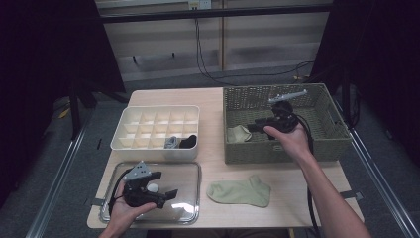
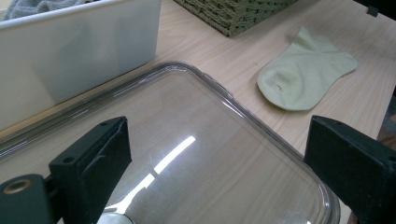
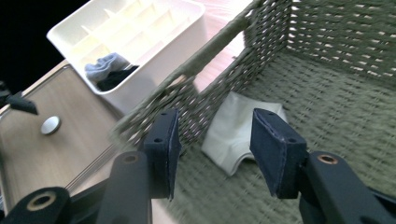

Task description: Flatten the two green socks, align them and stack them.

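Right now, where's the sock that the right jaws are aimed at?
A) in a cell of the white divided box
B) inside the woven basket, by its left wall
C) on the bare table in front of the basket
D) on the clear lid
B: the right gripper points at a pale sock lying on the floor of the woven basket near its left wall, jaws apart and not touching it.

Light wooden table, centre frame. Directly on it: white compartmented plastic organiser at left; olive woven rectangular basket at right; clear plastic lid lower left; pale green sock lower centre.
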Demonstrator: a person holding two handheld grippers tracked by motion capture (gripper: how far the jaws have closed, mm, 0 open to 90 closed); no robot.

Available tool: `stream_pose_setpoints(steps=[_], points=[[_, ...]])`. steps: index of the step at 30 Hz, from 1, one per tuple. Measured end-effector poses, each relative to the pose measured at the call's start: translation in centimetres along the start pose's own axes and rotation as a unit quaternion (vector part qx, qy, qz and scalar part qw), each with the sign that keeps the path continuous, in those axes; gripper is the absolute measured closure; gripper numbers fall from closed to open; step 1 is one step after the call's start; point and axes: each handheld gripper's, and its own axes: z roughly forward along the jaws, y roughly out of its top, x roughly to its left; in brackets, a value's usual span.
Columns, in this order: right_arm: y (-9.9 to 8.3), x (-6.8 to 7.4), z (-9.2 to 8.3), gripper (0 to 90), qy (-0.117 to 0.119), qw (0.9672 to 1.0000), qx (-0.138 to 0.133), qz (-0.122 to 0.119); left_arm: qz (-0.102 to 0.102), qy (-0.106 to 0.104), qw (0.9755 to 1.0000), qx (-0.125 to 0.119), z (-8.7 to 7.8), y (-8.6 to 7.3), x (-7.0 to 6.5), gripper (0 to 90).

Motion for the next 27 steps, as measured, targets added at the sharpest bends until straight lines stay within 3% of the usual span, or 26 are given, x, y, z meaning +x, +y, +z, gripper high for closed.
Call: stream_pose_setpoints(steps=[7,12,16,23,27], points=[[2.1,-1.8,2.3,52.4,-0.014,0.9992,0.037,0.005,-0.004,-0.007,1.0000,0.000,0.1,0.0,-0.2,6.1],[2.5,-3.1,3.7,51.6,-0.022,0.9981,0.056,0.013,0.002,-0.008,1.0000,0.002,0.1,0.1,-0.4,6.6],[2.9,-4.1,5.1,50.8,-0.032,0.9968,0.072,0.016,-0.007,-0.009,0.9999,-0.006,0.1,0.1,0.0,6.6],[3.7,-5.4,8.2,50.1,-0.053,0.9921,0.112,0.021,-0.014,0.000,0.9999,-0.006,0.0,0.2,0.6,6.5],[3.5,-5.8,9.1,51.3,-0.054,0.9903,0.125,0.030,-0.013,0.001,0.9999,-0.006,0.1,0.2,0.5,6.5]])
